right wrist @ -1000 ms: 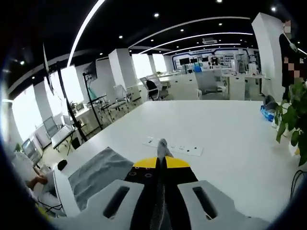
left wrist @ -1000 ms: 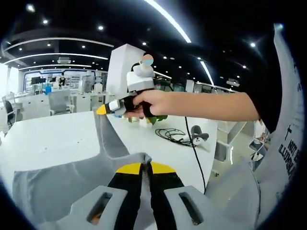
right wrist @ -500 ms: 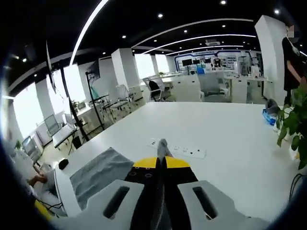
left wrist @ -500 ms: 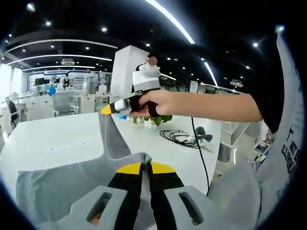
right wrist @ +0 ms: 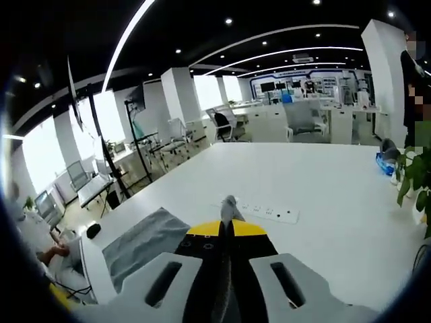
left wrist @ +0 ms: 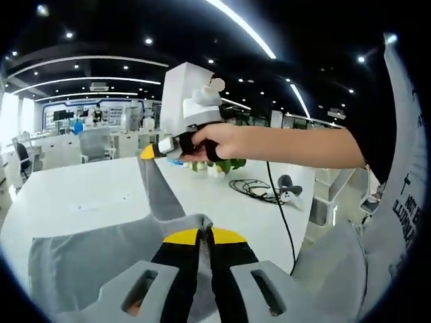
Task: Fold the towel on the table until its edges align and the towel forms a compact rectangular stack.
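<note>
While the white table [left wrist: 81,188] stretches away across a bright open office, the grey towel [left wrist: 101,249] hangs lifted above it, strung between the two tools a person holds. In the left gripper view the cloth's bulk sags low over the near edge of the table, and one narrow strip of it climbs up and away to the right gripper [left wrist: 149,152], which a bare hand [left wrist: 215,142] carries higher and farther out over the tabletop. That raised edge is the towel's long line at this moment: it runs from the left gripper [left wrist: 199,232], close to the person's body, out to the right one, so both corners of one side appear to be held and the rest trails beneath.

The left gripper's yellow-tipped jaws are pressed together on a bunched fold of grey cloth. In the right gripper view, the right gripper's jaws are likewise closed, with a pinched peak of towel poking up between the tips, and a further patch of the cloth lies lower left over the table's edge. Beyond those tips a white power strip [right wrist: 266,212] rests on the tabletop, well apart from the cloth.

Judged from this, the fold looks barely begun; the next move likely depends on carrying the held edge across to meet the hanging one. A coil of black cable [left wrist: 252,190] lies on the table beneath the outstretched arm.
</note>
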The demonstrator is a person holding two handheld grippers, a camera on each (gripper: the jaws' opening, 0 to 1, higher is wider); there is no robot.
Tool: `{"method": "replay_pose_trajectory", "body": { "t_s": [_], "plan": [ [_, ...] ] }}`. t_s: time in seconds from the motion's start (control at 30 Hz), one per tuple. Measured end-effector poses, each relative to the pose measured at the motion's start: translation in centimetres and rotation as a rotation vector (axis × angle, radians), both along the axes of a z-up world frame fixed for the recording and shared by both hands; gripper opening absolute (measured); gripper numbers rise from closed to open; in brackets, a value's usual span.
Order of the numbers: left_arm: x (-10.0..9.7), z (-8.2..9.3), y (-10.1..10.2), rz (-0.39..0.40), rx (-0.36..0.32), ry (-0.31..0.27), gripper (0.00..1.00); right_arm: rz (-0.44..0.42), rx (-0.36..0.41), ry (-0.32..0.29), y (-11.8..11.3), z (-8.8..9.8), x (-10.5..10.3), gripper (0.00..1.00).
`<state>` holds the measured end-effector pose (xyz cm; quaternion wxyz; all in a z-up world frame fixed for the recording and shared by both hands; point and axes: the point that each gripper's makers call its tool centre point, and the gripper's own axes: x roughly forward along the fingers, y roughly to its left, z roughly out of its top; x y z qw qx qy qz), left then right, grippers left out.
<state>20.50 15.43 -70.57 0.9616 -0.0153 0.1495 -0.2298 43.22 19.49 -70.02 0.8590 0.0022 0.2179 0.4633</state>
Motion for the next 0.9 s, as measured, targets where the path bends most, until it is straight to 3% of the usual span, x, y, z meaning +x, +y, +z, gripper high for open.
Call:
{"method": "replay_pose_trajectory", "body": {
  "t_s": [0.4, 0.7, 0.9],
  "plan": [
    [-1.2, -0.1, 2.7, 0.023, 0.007, -0.001, 0.05, -0.006, 0.017, -0.007, 1.3, 0.8, -0.6, 0.01],
    [-1.6, 0.8, 4.1, 0.021, 0.022, -0.011, 0.05, 0.0, 0.018, -0.018, 2.7, 1.9, -0.9, 0.01],
    [-1.8, 1.4, 6.2, 0.059, 0.032, -0.022, 0.05, 0.018, 0.034, -0.025, 4.3, 2.6, -1.3, 0.01]
  ]
}}
